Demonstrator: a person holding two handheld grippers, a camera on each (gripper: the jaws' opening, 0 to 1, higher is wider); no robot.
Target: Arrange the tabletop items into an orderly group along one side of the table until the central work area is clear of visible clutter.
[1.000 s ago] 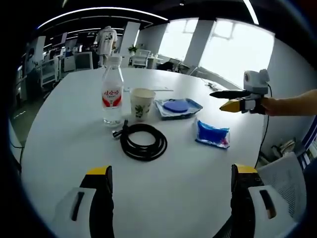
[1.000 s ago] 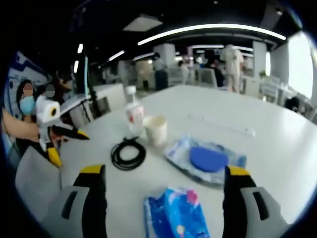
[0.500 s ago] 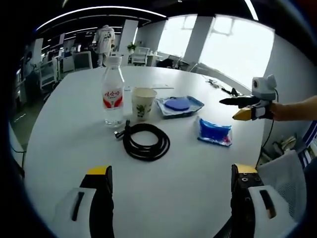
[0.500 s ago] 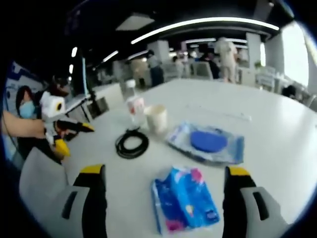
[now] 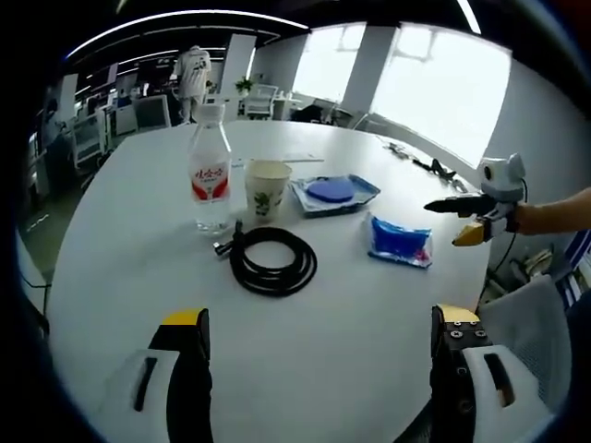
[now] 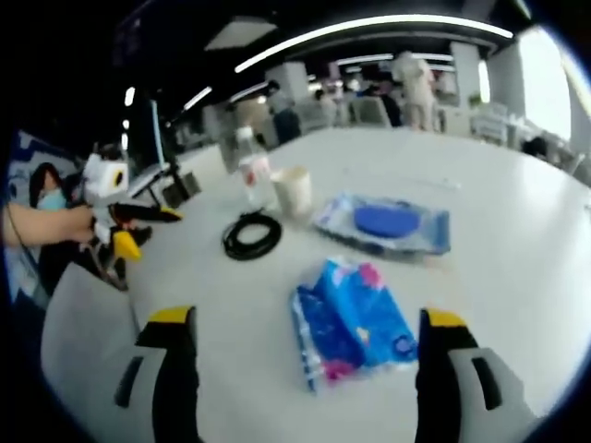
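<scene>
Beside the water bottle (image 5: 210, 166) sit cup (image 5: 265, 191), cable coil (image 5: 272, 261), wipes pack (image 5: 333, 193) and tissue packet (image 6: 354, 321), loosely clustered on the bench (image 5: 351, 341) for regrouping, both hand-held grippers, left (image 5: 319, 323) and right (image 6: 305, 323), spread wide and empty

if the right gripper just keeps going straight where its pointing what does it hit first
Most likely the blue tissue pack, lying on the white table between the open jaws of the right gripper. Beyond it lies the wet-wipes pack. Height above the table is unclear, so it might pass over.
</scene>
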